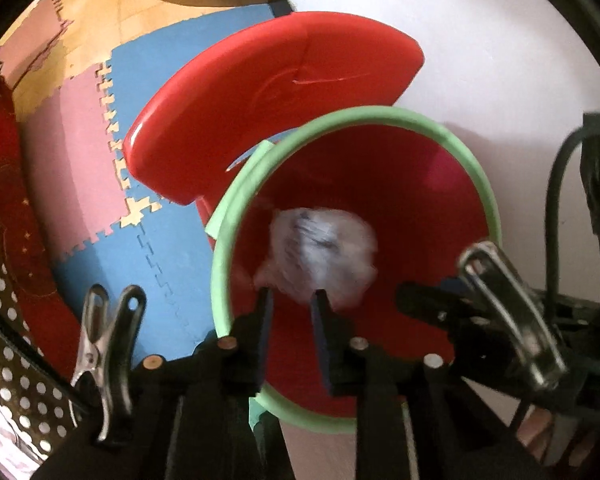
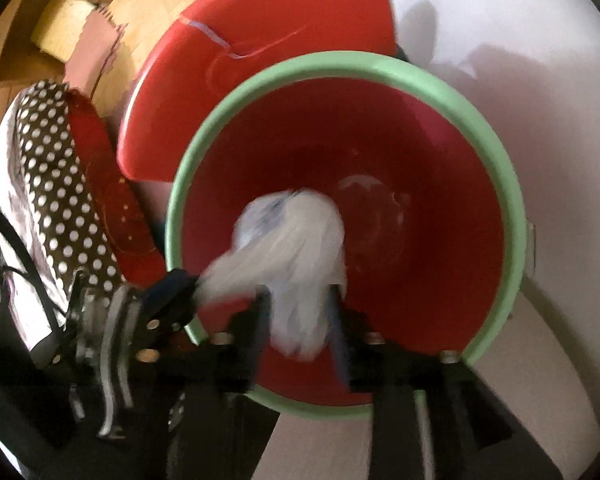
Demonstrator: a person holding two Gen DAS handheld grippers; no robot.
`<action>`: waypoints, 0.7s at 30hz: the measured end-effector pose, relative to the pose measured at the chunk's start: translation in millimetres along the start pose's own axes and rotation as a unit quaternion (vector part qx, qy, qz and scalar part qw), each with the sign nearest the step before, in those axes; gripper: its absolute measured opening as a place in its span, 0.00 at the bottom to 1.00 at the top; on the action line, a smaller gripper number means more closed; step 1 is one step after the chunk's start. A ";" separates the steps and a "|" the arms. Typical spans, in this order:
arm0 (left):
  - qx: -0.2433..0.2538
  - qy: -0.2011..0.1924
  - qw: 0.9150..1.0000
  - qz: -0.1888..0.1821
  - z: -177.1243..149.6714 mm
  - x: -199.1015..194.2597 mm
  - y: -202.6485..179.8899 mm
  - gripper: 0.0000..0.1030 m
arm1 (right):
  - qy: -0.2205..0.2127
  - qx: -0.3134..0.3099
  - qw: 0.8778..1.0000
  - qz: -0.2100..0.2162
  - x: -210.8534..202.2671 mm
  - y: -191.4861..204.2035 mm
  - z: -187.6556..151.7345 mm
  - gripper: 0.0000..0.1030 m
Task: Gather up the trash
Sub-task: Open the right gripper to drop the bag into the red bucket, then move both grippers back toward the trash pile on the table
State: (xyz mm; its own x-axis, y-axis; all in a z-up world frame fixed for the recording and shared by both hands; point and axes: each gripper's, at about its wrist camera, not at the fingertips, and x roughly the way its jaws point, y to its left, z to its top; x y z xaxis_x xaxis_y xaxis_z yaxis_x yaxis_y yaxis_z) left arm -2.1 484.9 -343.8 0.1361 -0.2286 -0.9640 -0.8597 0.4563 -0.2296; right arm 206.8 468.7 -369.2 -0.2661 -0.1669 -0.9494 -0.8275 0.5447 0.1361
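A red bin with a pale green rim [image 1: 380, 114] stands open below both grippers. In the left wrist view a blurred white crumpled wad [image 1: 320, 252] hangs inside the bin just past my left gripper [image 1: 292, 300], whose fingers stand a little apart with red bin wall showing between them. In the right wrist view a blurred white wad [image 2: 296, 240] lies over the bin's rim [image 2: 340, 60] and reaches down between the parted fingers of my right gripper [image 2: 298, 300]. One end of it stretches toward the left gripper's tip [image 2: 180, 280]. Whether both views show the same wad I cannot tell.
The bin's red lid [image 1: 260, 100] leans behind it. Blue and pink foam floor tiles [image 1: 80, 168] lie to the left, a white wall [image 1: 480, 40] to the right. A polka-dot cloth [image 2: 52, 168] and a red fabric item [image 2: 100, 168] sit left of the bin.
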 end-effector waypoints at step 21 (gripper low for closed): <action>0.026 -0.033 0.999 -0.001 -1.1 -70.1 -10.3 0.74 | -0.059 0.061 0.996 0.033 -63.0 0.8 -28.5 0.72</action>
State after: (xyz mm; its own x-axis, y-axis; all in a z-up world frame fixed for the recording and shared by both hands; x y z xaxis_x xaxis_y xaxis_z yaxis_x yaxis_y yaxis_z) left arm -3.3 495.3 -273.7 0.1704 -0.1733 -0.9700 -0.8334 0.4999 -0.2358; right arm 208.8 456.3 -301.2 -0.2527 -0.0342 -0.9670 -0.7417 0.6487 0.1709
